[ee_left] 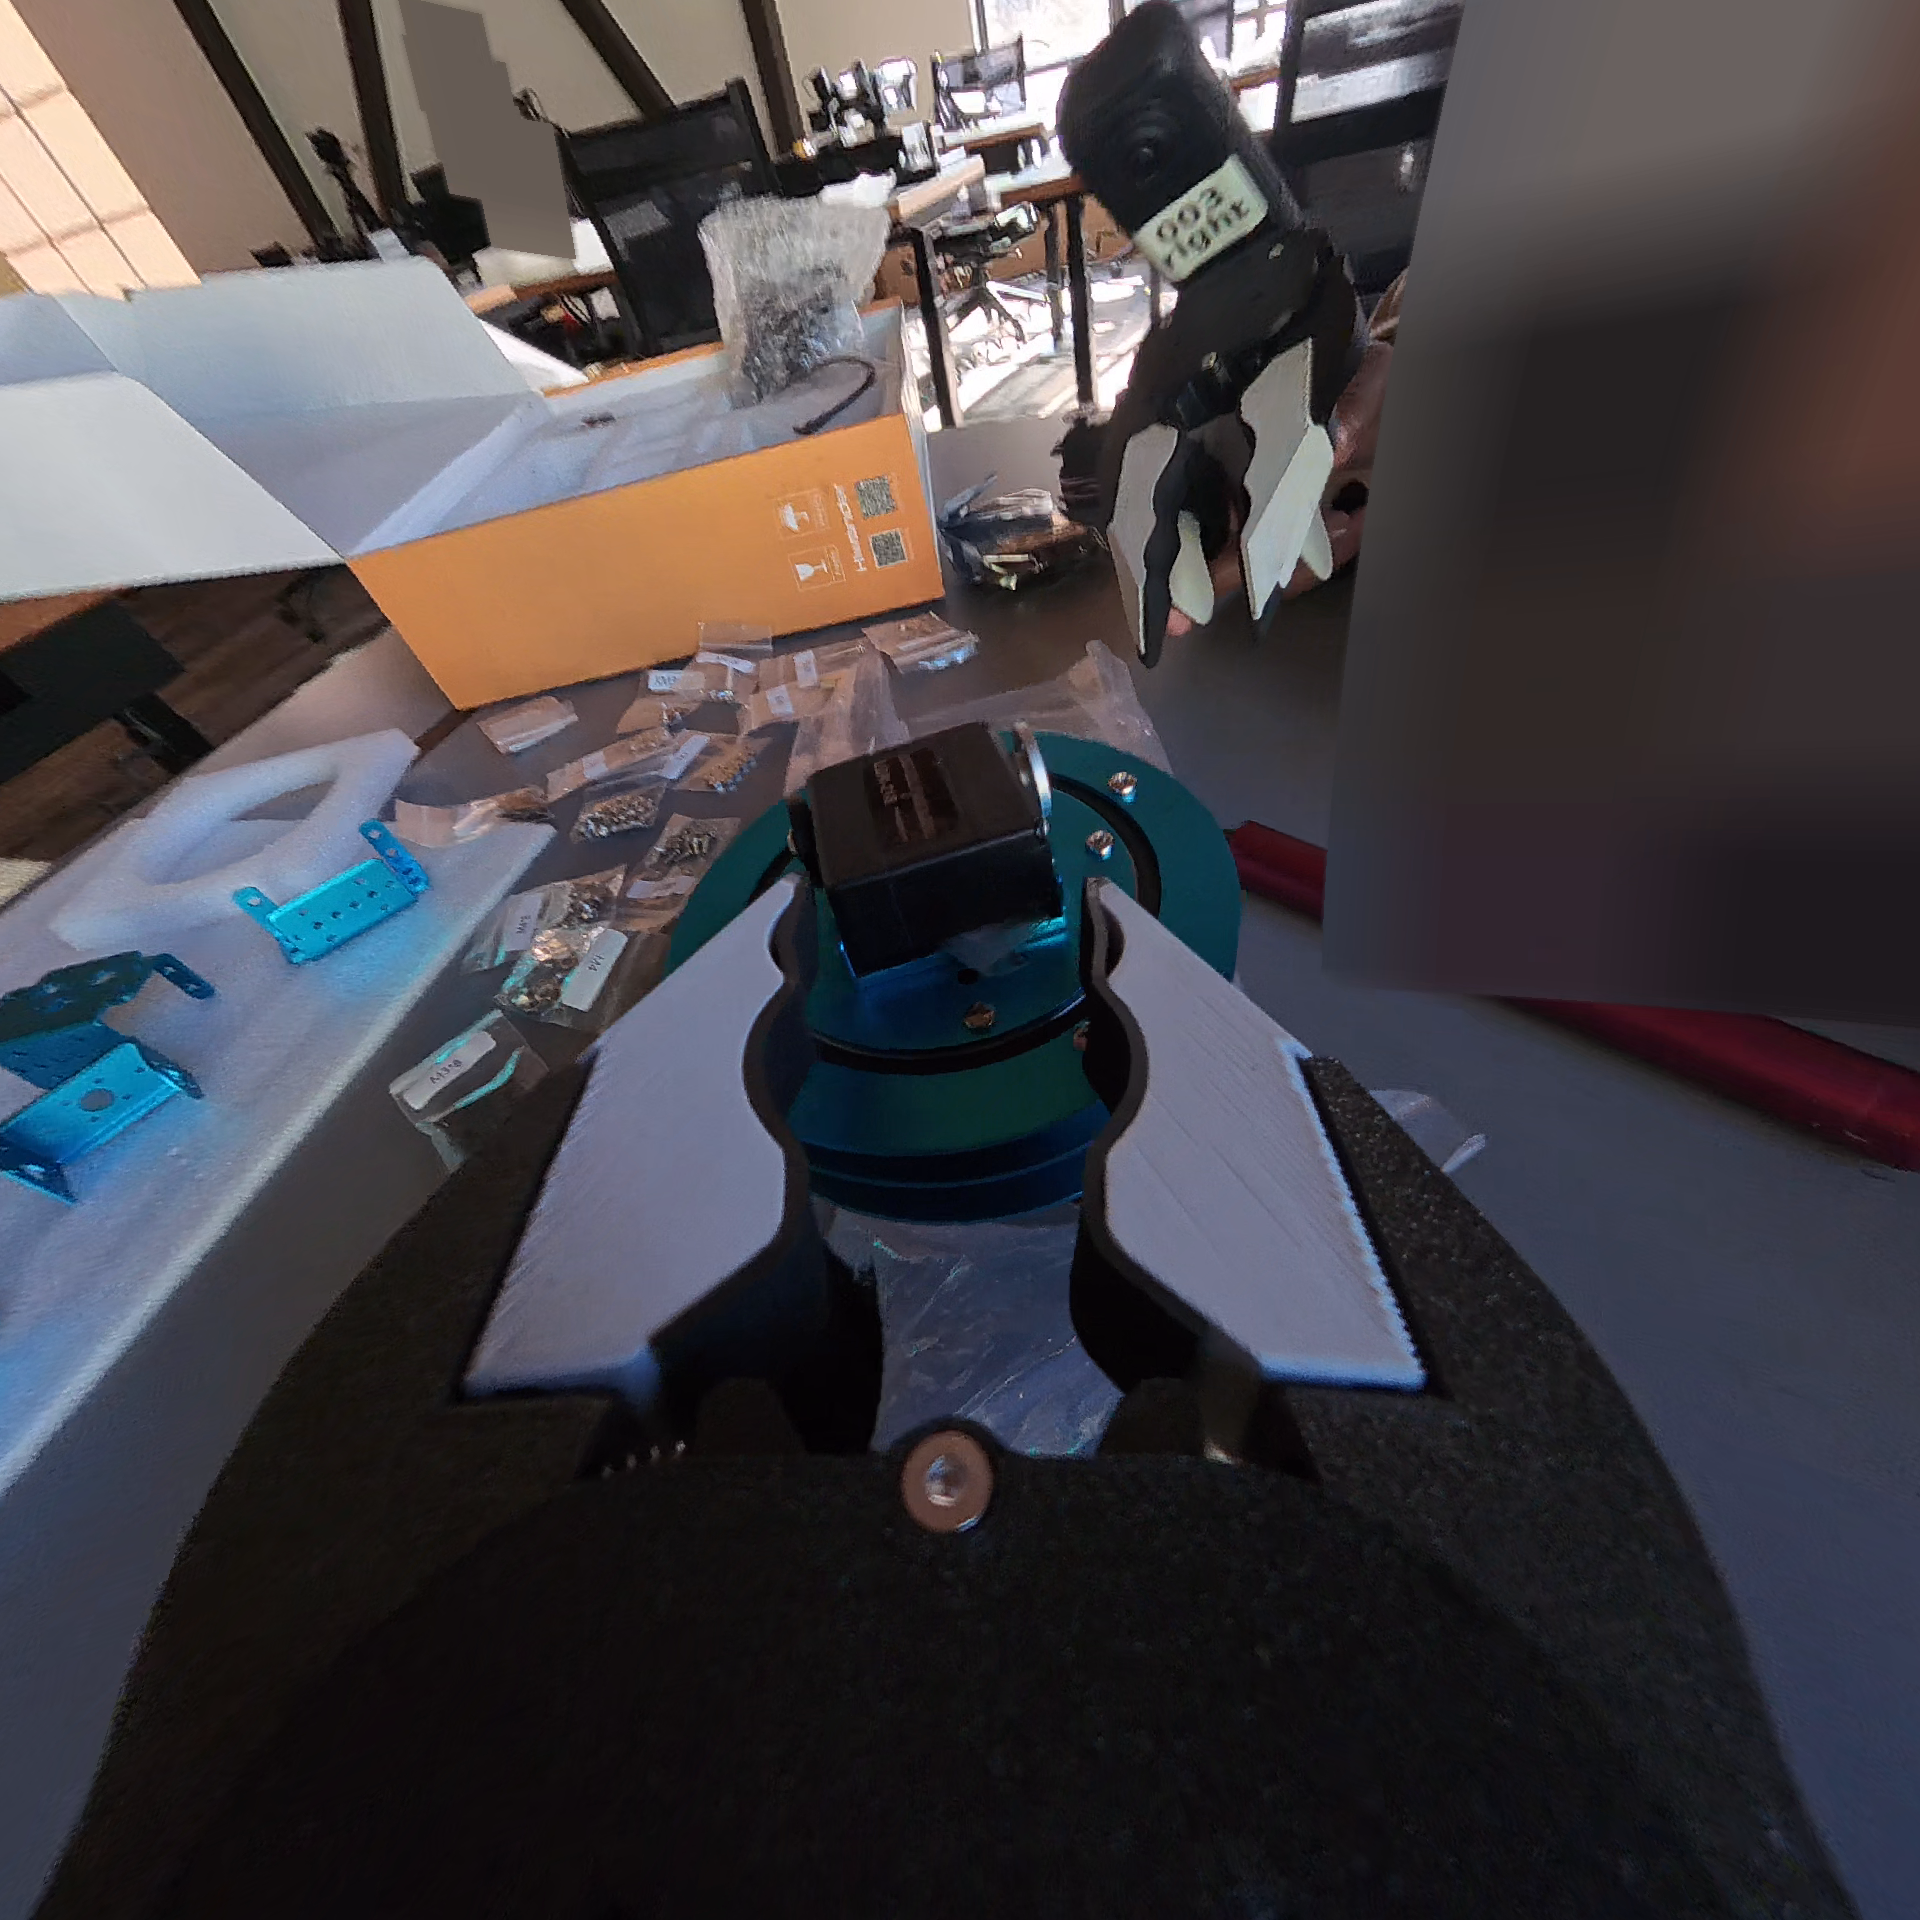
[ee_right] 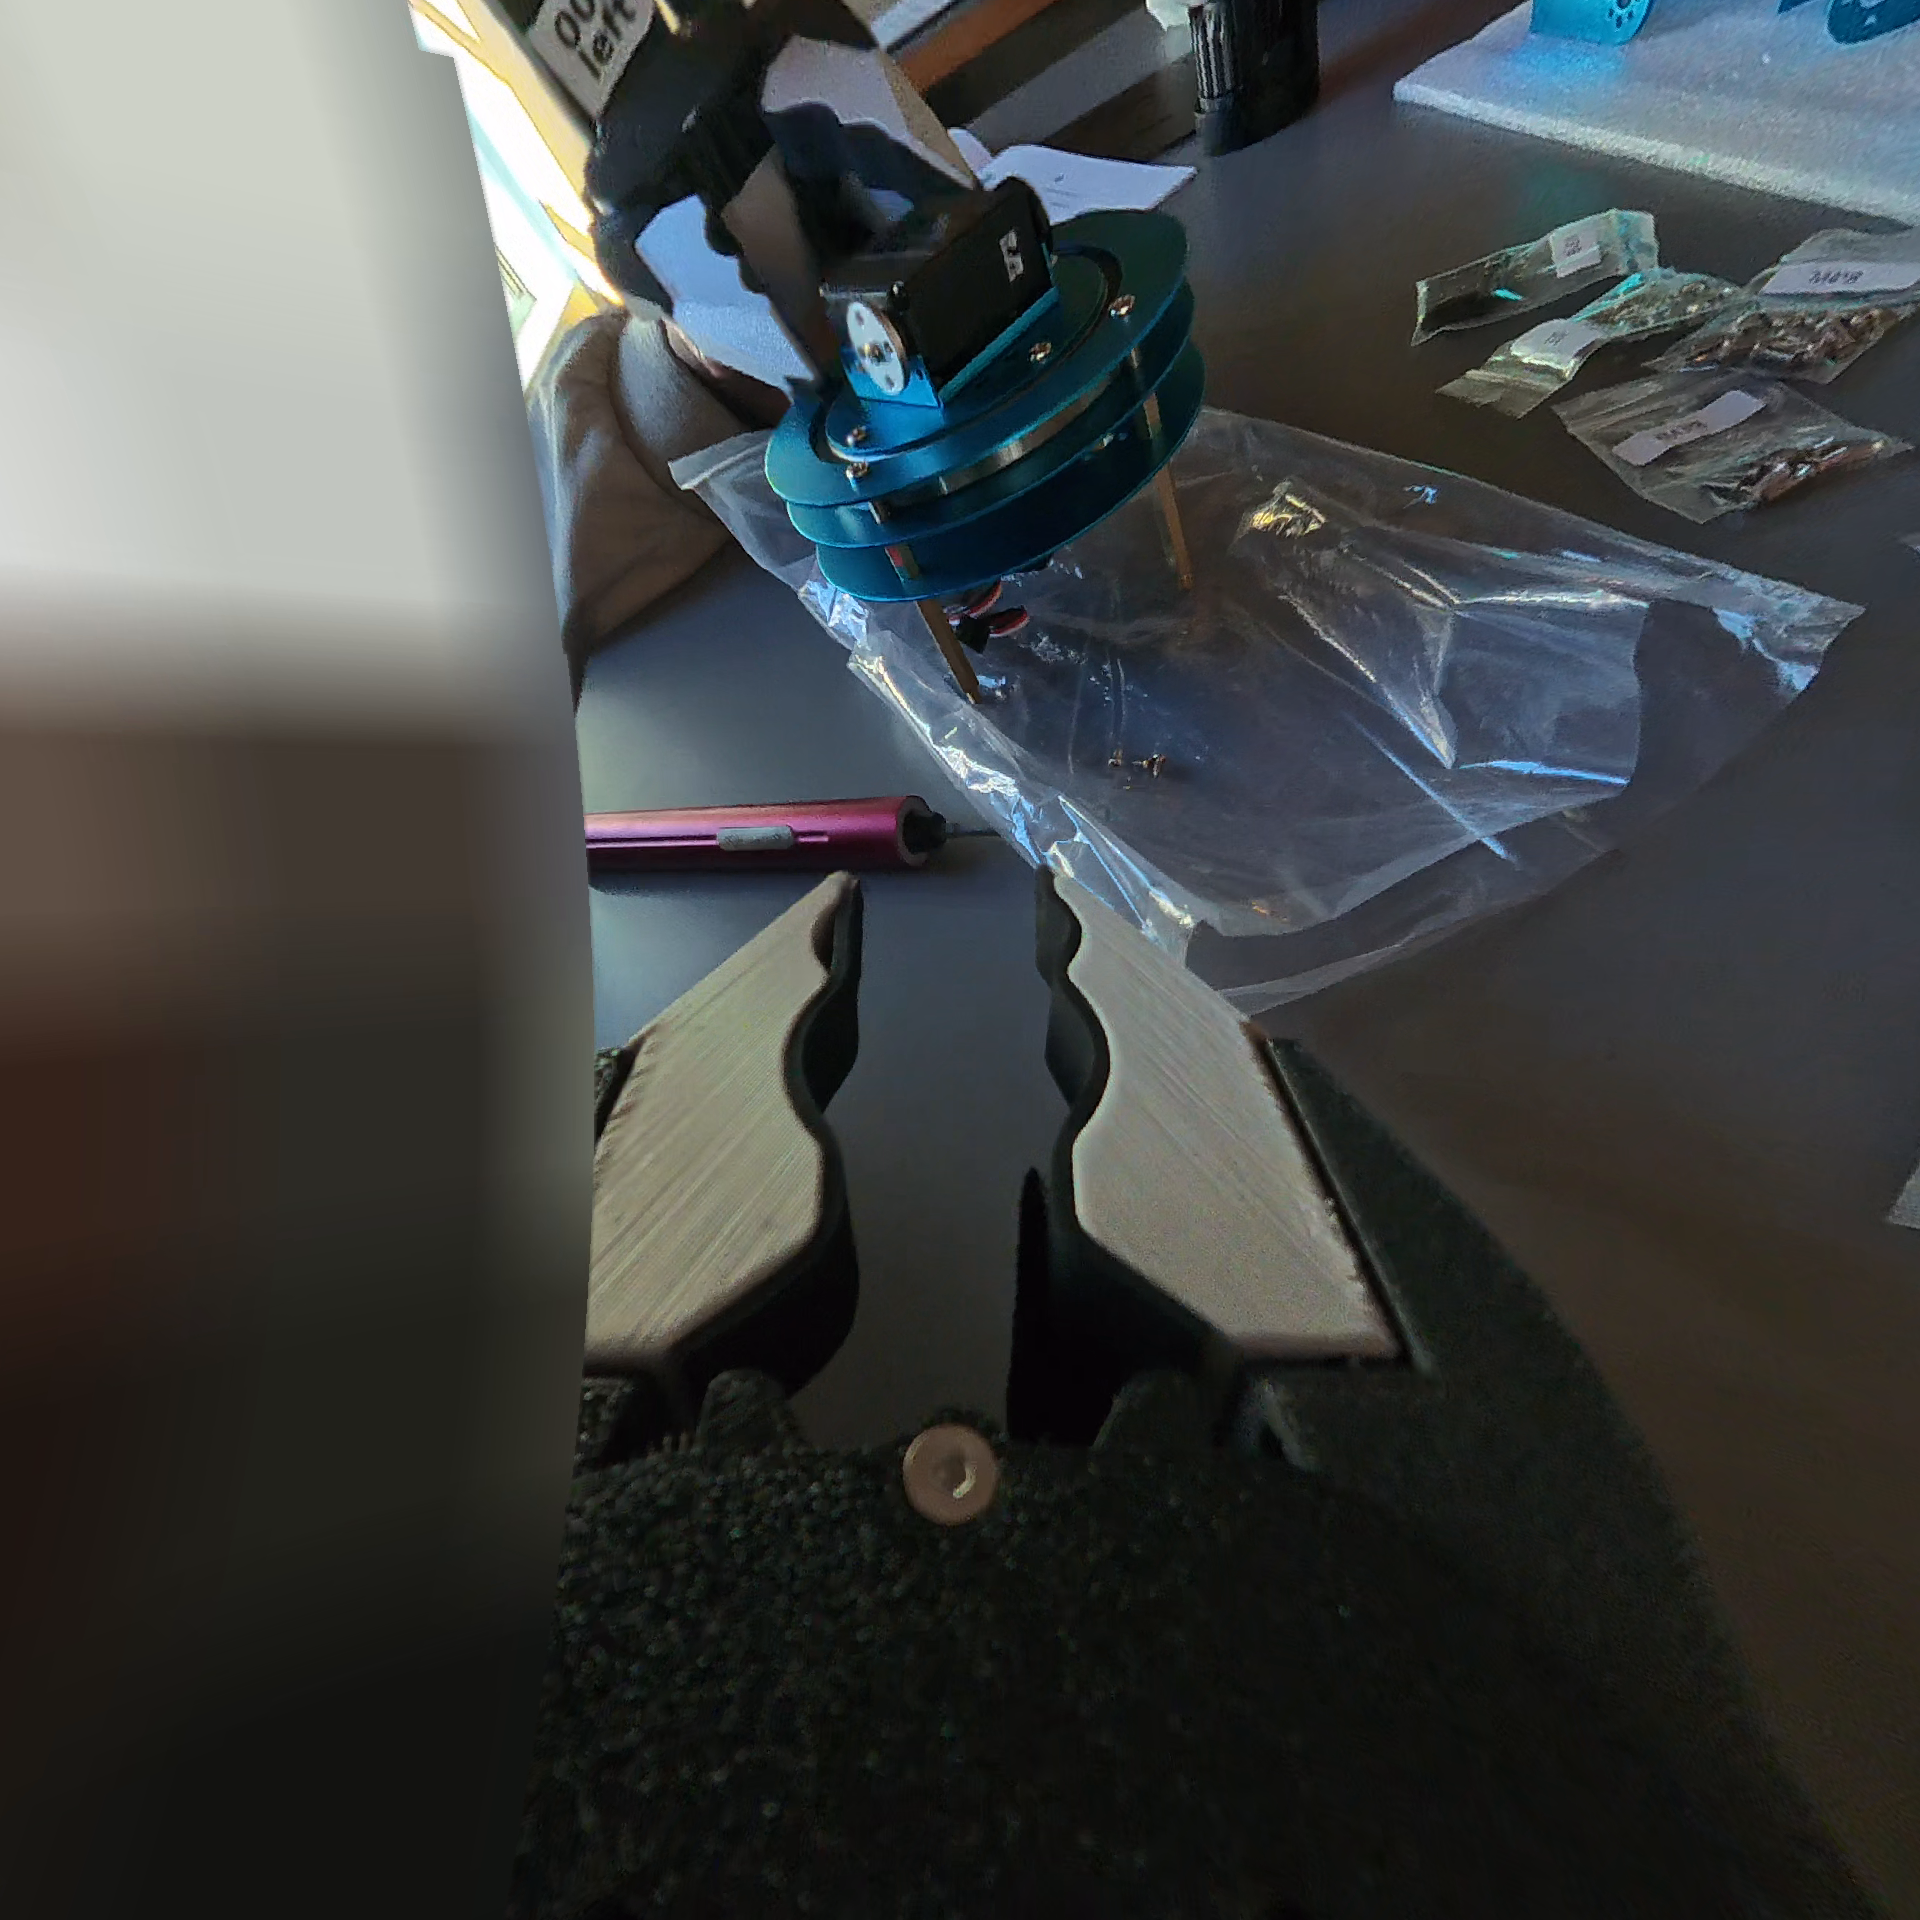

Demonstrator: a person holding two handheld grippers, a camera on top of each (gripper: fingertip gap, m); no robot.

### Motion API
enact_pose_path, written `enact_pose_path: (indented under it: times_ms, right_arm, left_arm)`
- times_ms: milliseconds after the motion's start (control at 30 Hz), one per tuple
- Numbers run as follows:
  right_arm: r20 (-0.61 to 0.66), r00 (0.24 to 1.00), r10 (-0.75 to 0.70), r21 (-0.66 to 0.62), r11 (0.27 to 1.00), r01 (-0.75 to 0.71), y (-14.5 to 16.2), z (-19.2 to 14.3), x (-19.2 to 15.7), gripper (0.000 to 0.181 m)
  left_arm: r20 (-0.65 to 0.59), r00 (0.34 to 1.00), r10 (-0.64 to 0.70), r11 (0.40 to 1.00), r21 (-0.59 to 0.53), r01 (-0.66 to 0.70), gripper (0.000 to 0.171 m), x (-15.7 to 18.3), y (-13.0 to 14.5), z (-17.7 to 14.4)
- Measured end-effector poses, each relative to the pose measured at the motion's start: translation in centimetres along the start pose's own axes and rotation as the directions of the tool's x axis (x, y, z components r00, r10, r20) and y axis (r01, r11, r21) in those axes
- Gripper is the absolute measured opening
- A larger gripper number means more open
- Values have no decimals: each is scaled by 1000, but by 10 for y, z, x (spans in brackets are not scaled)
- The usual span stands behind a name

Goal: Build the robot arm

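Note:
My left gripper (ee_left: 945, 904) is closed around a black servo (ee_left: 925, 842) mounted on top of a round blue stacked-plate base (ee_left: 935, 1122). In the right wrist view the base (ee_right: 997, 488) is tilted, with thin brass legs resting on a clear plastic bag (ee_right: 1403, 675). The left gripper's fingers (ee_right: 779, 239) clamp the servo (ee_right: 966, 291) and its blue bracket. My right gripper (ee_right: 945, 888) is open and empty above the dark table, just short of a pink screwdriver (ee_right: 758, 831). It also shows raised at the upper right in the left wrist view (ee_left: 1210, 613).
Small bags of screws (ee_left: 623, 810) lie beyond the base and also show in the right wrist view (ee_right: 1714, 436). An open orange box (ee_left: 644, 582) stands behind them. Blue metal brackets (ee_left: 332, 909) lie on white foam (ee_left: 260, 821) at the left. Two loose screws (ee_right: 1138, 764) lie on the bag. The tips of one gripper are about 15 centimeters away from the tips of the other.

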State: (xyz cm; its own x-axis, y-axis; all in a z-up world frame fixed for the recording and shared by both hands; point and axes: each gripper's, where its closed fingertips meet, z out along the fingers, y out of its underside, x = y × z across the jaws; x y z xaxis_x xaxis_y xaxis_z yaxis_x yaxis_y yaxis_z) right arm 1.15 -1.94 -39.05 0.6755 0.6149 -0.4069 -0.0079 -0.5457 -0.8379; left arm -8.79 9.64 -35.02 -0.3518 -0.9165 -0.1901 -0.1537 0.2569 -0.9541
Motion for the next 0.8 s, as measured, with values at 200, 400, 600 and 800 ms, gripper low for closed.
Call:
enact_pose_path:
  times_ms: [200,400,600,800]
  right_arm:
    - [79,990,116,101,987,-124,-13,-12,2,32]
    - [113,985,133,158,976,-150,-20,-19,2,32]
    - [133,977,164,173,967,-186,-23,-23,5,32]
    - [132,979,158,198,963,-182,-27,-26,7,31]
  left_arm:
    - [97,990,-99,980,182,80,56,-20,-47,-36]
    - [305,906,-293,907,388,163,56,-17,-103,-120]
    - [666,533,-523,853,399,338,48,39,-71,-271]
    - [827,228,-514,755,310,578,48,132,34,-315]
